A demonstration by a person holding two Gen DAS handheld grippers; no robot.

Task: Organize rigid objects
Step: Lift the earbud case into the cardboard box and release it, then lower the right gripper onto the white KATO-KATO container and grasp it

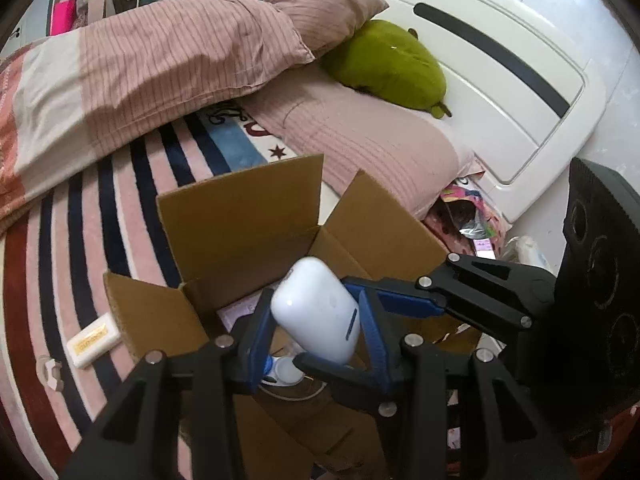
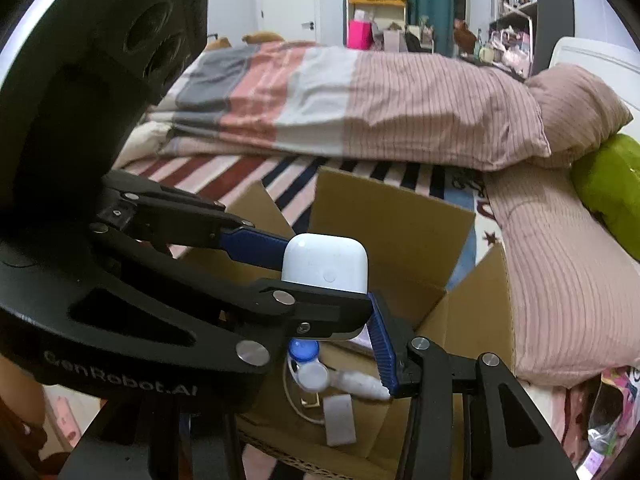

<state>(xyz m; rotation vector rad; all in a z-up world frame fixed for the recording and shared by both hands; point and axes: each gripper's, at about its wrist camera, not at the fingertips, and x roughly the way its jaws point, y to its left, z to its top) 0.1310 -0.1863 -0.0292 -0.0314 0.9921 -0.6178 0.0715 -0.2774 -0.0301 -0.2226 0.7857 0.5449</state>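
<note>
White case [image 1: 316,316] is pinched by left claw [image 1: 316,326] & right claw [image 2: 332,280] over cardboard box [image 1: 240,216], set on striped bed [image 1: 80,216]; shelves [image 2: 516,0] seen at far wall.

We see a case [image 1: 316,312] of smooth, glossy white plastic, with a sheen on its rounded shell. The box [image 1: 240,216] is matt brown corrugated cardboard. Our grippers' fingers [image 1: 256,344] are matt black plastic with ribbed blue pads and shiny metal pins. The duvet [image 1: 168,72] is creased striped cloth; the rug [image 1: 80,216] looks fuzzy.
</note>
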